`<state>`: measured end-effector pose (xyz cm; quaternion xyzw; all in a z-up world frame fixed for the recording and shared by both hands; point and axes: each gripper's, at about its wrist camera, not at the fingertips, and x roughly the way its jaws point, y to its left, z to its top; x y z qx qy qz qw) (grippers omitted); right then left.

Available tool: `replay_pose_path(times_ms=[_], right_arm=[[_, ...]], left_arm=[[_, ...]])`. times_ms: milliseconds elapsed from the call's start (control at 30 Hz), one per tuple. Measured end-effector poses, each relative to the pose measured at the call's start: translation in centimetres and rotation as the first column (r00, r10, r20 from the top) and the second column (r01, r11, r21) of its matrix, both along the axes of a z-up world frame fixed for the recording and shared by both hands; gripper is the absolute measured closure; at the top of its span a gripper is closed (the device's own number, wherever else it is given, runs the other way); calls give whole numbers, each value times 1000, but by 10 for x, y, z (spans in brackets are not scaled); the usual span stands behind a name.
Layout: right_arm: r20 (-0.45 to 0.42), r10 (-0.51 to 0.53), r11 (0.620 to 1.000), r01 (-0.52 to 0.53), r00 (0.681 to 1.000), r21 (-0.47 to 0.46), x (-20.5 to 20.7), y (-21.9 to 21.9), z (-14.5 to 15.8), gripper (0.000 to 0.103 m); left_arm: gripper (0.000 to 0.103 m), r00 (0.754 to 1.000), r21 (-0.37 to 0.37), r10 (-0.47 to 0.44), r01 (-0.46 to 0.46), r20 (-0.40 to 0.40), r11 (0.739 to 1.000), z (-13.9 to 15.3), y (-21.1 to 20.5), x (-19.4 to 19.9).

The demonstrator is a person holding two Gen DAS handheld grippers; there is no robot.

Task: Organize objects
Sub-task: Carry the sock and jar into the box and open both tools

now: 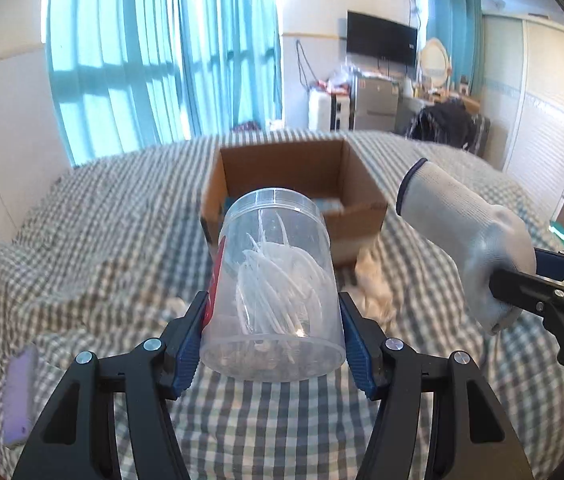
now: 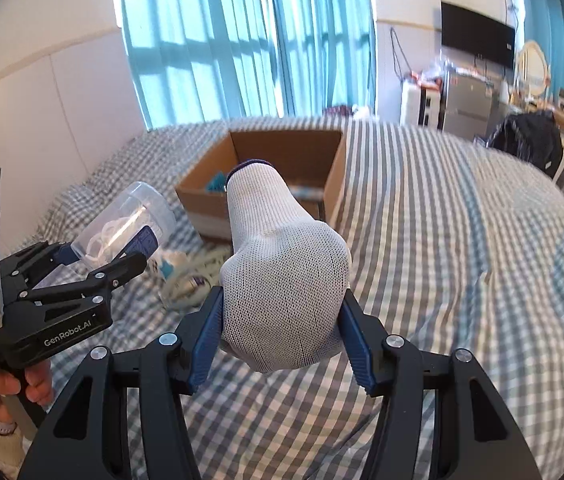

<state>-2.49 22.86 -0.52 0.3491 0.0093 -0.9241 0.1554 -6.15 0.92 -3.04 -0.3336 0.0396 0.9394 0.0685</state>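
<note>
My left gripper [image 1: 273, 344] is shut on a clear plastic jar [image 1: 273, 280] with white cable ties inside, held above the bed and tilted toward an open cardboard box [image 1: 358, 184]. The jar also shows in the right wrist view [image 2: 129, 220], held in the left gripper [image 2: 97, 256]. My right gripper [image 2: 279, 334] is shut on a white knit glove [image 2: 277, 272] with a dark cuff, raised in front of the box [image 2: 334, 172]. The glove shows at the right of the left wrist view [image 1: 470, 236], held in the right gripper [image 1: 522, 284].
A grey checked bedspread [image 1: 81, 240] covers the bed. A white bundle with blue bits [image 2: 189, 272] lies just before the box. A purple object [image 1: 19, 396] lies at the left. Blue curtains, a wall TV and furniture stand beyond the bed.
</note>
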Motion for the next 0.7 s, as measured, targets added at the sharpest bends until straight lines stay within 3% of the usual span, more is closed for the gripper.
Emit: replay_pose_path(times_ms=[200,400,567,700], right_arm=[[-82,31,999,-33,996,-12,-7,-5,41,48],[-143,76,993,-88,987,-77,-45,-7,82,48],[-178,94,990,-111,980,-87,-79,-18,102,48],[-180,103,990,-119,978,-80,-113,-31,101,48]], left_arm=[[40,999,46,1,1,-45,999,35,-6,-18],[40,996,68,22,-16,-85,998,67,-15,-52],[40,993,62,28,-21,-112,998,83,-16,-85],[40,992,36,22,-18,-121,999,83,-11,-117]])
